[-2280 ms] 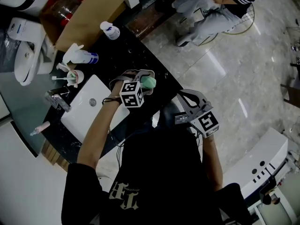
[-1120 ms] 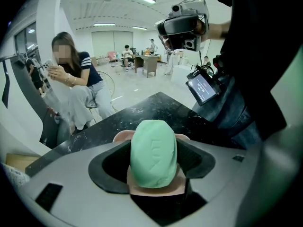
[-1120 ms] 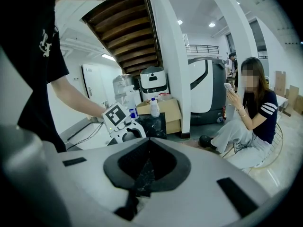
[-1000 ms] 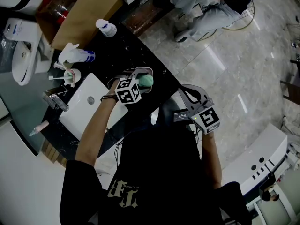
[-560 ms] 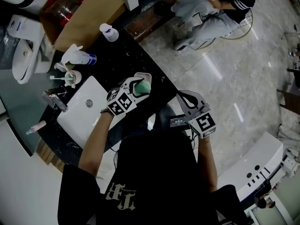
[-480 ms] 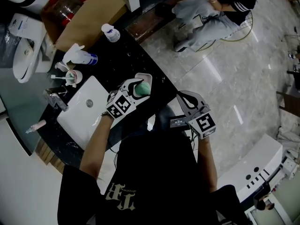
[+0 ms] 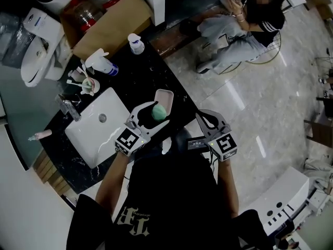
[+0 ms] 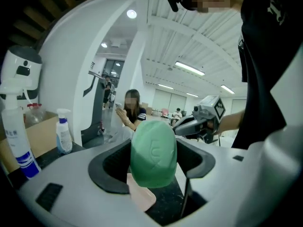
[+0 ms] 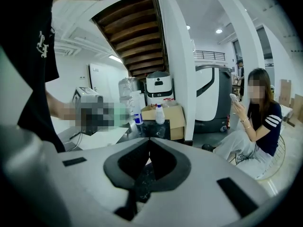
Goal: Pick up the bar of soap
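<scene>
Green bar of soap is clamped upright between the left gripper jaws and looks lifted, so the pick seems done. Right gripper is pinched together on nothing, parked right, out of the way. Just beyond, the pink soap dish lies empty on the black counter.

Mint-green oval bar of soap; pale pink plastic soap dish; black stone counter with fine white flecks; plain white rectangular sink basin; light grey left gripper with black jaw liners, its marker cube patterned in black-and-white squares.
</scene>
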Tool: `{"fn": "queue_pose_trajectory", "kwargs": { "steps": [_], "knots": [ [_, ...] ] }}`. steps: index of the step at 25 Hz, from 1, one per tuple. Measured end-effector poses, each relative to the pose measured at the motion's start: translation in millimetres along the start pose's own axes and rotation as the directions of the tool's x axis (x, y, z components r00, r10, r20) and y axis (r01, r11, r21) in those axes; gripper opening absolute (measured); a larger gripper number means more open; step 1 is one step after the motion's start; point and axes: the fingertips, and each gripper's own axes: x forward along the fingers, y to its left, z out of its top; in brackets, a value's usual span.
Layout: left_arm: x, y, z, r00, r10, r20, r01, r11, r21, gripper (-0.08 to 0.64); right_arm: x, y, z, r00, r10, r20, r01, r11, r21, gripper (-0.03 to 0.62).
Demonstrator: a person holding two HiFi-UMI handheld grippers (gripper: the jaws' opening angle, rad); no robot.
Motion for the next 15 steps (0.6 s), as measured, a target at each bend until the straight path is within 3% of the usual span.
{"fn": "queue_pose_trajectory", "kwargs": {
  "steps": [11,15],
  "knots": [
    [-51.6,-17.0,41.9,0.971,0.069,0.23,-0.048,0.994,-0.098,0.293,-0.8,14.5,30.5,0.997,0.003,0.072,-0.001,1.0,-0.03,0.009],
    [-57.3,-24.0,41.3,0.969,0.066,0.239,-0.041,0.993,-0.107,0.293,0.1,19.4,32.7,0.996,0.013,0.084,-0.01,1.0,-0.028,0.009]
  ]
}}
